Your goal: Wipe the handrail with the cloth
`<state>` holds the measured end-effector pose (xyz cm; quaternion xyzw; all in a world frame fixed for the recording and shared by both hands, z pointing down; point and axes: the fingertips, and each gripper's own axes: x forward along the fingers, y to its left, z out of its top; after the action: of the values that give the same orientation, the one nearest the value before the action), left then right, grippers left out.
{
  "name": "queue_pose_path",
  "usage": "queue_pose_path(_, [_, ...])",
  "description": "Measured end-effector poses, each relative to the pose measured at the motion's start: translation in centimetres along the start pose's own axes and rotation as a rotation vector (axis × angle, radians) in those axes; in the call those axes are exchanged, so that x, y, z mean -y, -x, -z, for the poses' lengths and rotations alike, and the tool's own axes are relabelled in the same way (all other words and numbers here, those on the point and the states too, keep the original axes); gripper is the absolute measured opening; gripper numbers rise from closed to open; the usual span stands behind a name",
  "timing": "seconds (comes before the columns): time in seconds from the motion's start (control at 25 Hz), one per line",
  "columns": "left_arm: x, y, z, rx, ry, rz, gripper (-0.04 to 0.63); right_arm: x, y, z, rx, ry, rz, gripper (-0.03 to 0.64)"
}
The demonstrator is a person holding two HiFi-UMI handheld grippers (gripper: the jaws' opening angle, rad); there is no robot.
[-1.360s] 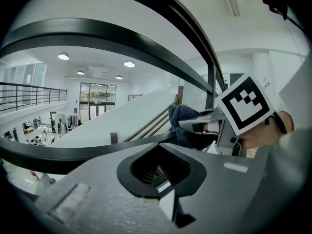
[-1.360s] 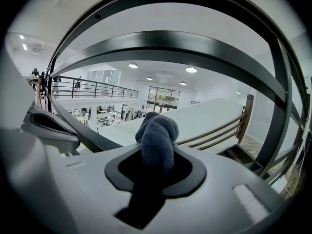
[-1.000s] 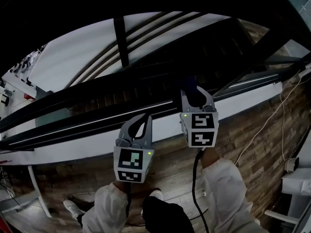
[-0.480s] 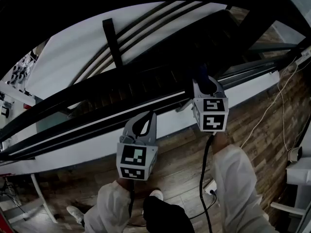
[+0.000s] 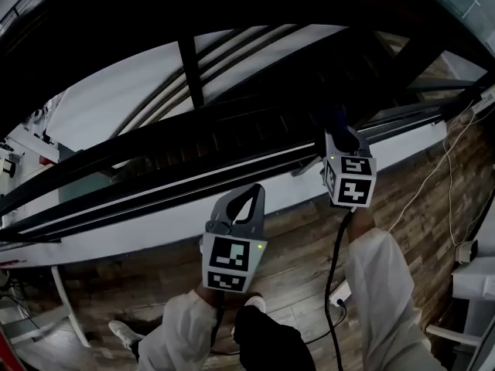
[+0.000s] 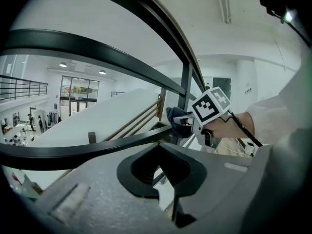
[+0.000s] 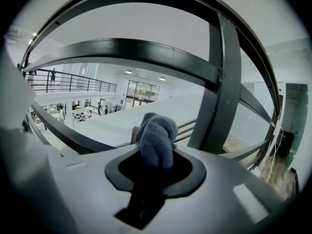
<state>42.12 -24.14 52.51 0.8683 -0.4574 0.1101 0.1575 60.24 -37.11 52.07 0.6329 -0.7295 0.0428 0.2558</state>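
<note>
The right gripper is clamped on the dark blue cloth; the cloth is bunched into a wad that sticks out past the jaw tips; it sits up at the black handrail, just beside the handrail's upright post; the head view is too dark there to tell whether cloth and handrail touch. In the right gripper view 1 rail bar arcs above the cloth and another runs below it on the left. The left gripper is on the person's side of the handrail, lower than the right gripper and apart from it; its 2 jaws are pressed together at the tips with nothing between them; only the handrail's lower bar shows through their cut-out. A white sleeve and a black cable trail back from the right gripper; a wooden floor lies below the handrail on the near side, and a white sloping panel lies beyond it.
</note>
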Motion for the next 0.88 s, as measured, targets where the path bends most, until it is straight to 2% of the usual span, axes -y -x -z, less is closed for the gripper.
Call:
queue_pose_path(0.16, [-4.6,5.3,0.1,0.004,0.032,-0.054,0.003,-6.1,2.8,-1.9,0.010,0.057,-0.033,0.091])
queue_pose_path(0.32, [-9.3,11.7,0.2,0.002,0.057,-0.115,0.003,-13.3,6.0,-4.4,0.021,0.061,-0.070,0.091])
queue_pose_path(0.8, [-24.7,33.0,2.2,-0.037,0.089,-0.303,0.003,-39.3,13.7,-10.9,0.031,0.032,-0.242,0.092])
queue_pose_path(0.88, [-26.8,36.5,2.4,-0.035,0.097,-0.327,0.003,-43.4,15.3,-12.1,0.044,0.055,-0.267,0.092])
